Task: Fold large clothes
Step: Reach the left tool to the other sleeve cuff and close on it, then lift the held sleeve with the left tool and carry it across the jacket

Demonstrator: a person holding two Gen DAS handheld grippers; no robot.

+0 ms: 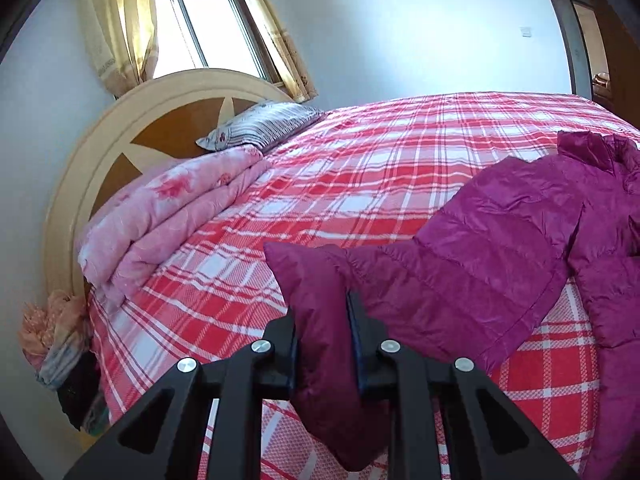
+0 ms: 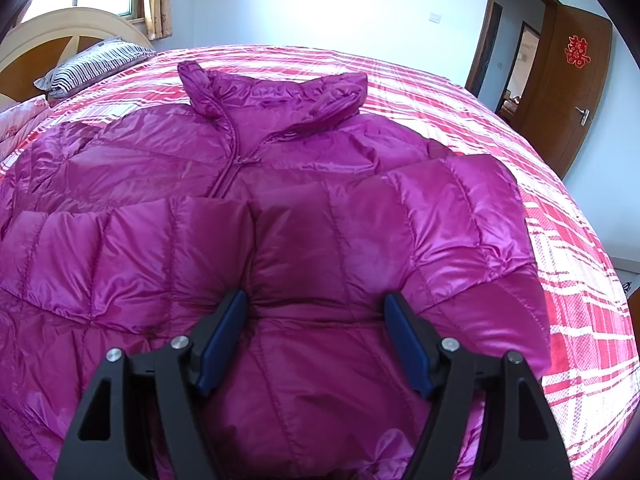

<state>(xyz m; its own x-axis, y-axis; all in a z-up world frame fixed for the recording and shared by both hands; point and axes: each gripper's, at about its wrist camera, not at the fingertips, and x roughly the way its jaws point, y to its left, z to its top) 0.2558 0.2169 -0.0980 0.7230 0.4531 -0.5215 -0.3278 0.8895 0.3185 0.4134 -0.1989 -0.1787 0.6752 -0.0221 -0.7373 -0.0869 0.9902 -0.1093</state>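
A magenta quilted puffer jacket (image 2: 304, 148) lies front up on the bed, collar at the far side, zipper closed. Its right sleeve (image 2: 400, 220) is folded across the chest. My right gripper (image 2: 316, 308) is open just above the jacket's middle, holding nothing. In the left wrist view, my left gripper (image 1: 322, 312) is shut on the cuff end of the jacket's left sleeve (image 1: 460, 256) and holds it lifted above the bedspread. The rest of the jacket (image 1: 612, 208) lies to the right.
The bed has a red and white plaid bedspread (image 1: 340, 168). A folded pink floral quilt (image 1: 172, 216) and a striped pillow (image 1: 264, 124) lie by the round headboard (image 1: 68, 200). An open brown door (image 2: 568, 80) stands at the right.
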